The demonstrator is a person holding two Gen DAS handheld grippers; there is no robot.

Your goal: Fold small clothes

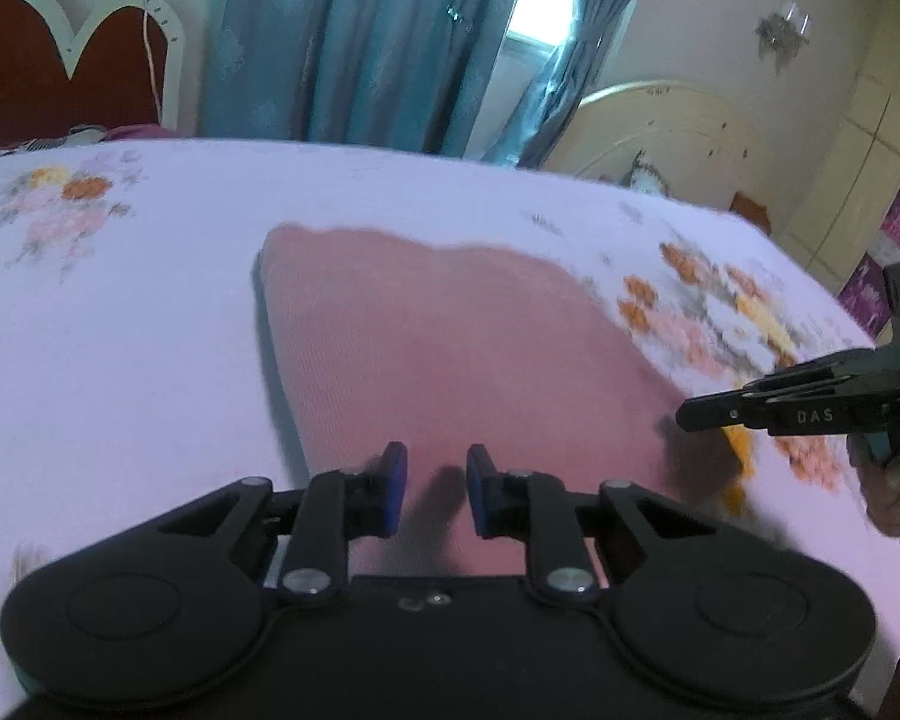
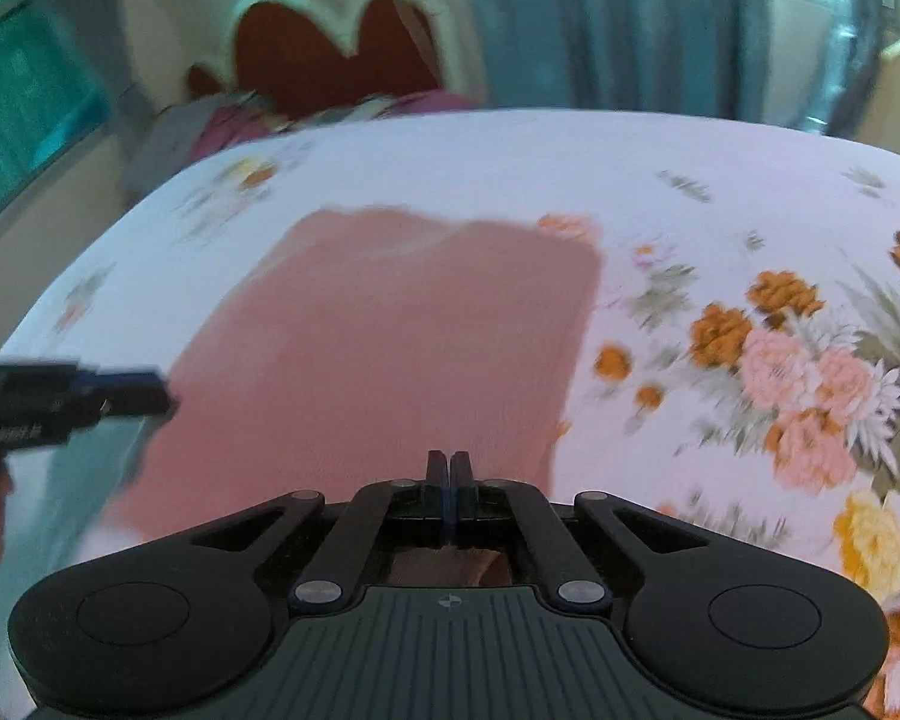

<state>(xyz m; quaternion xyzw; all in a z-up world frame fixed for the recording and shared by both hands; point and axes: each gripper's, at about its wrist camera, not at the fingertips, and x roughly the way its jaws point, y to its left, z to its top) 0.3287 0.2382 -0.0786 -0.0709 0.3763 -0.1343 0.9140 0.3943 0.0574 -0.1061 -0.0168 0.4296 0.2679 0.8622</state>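
A pink cloth (image 1: 450, 348) lies flat on the flowered bedsheet (image 1: 120, 312); it also shows in the right wrist view (image 2: 378, 348). My left gripper (image 1: 435, 483) is open and empty, low over the cloth's near edge. My right gripper (image 2: 449, 471) has its jaws closed together with nothing visibly between them, over the cloth's near right part. The right gripper shows in the left wrist view (image 1: 687, 417) at the cloth's right edge, held by a hand. The left gripper shows in the right wrist view (image 2: 150, 390) at the cloth's left edge.
The bed's far edge meets blue curtains (image 1: 360, 42) and a window. A red headboard (image 1: 60, 72) stands at the back left with bedding beneath it. A cream headboard (image 1: 660, 132) and wardrobe stand at the back right.
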